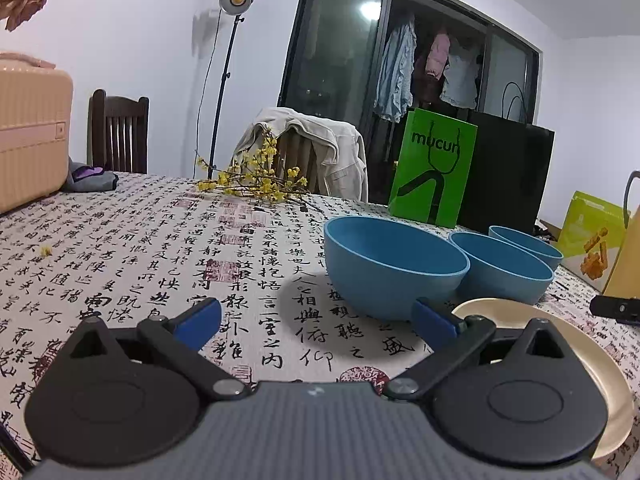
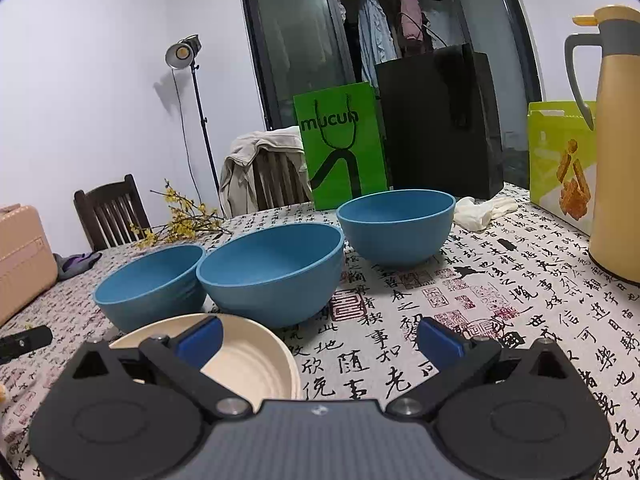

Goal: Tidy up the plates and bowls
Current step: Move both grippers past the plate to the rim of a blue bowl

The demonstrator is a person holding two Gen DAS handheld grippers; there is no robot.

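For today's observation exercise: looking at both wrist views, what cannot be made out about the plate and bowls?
- Cream plate: near part hidden by the right gripper in the right wrist view.
- Farthest blue bowl: mostly hidden by the middle bowl in the left wrist view.
- Thermos: cut off by the right edge.

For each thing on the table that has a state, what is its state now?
Left gripper: open, empty.
Right gripper: open, empty.
Three blue bowls: upright, empty, unstacked.
Cream plate: flat on tablecloth, empty.
Green bag: standing.
Yellow flask: upright, lid on.
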